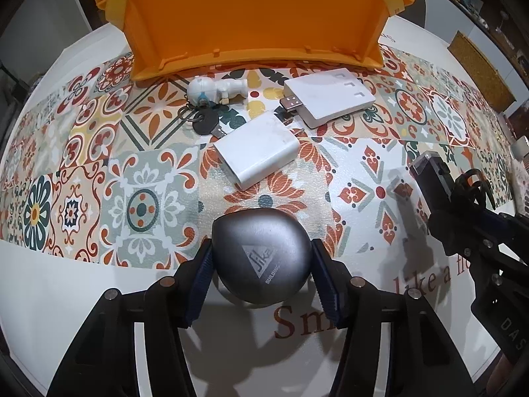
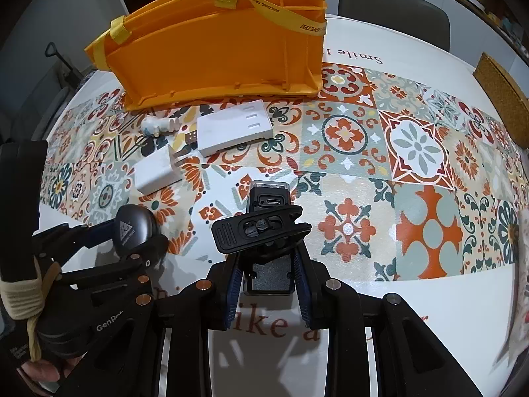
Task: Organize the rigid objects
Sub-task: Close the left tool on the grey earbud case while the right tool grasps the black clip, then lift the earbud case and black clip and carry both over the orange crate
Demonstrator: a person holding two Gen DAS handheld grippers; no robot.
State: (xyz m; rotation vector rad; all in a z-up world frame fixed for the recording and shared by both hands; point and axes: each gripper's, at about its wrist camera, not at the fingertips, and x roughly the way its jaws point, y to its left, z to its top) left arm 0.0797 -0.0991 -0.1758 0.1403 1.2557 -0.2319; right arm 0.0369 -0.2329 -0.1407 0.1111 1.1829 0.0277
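the left gripper is clamping a rounded grey case with a triangle logo on its smooth, faintly shiny lid, pads pressing both sides, right over the white table edge. the right gripper is squeezing a black clip-on device with a port at its far end. white charger, usb hub and keys are lying near the orange bin

Grey oval case clamped upright, black clip device clamped, white chargers on mat
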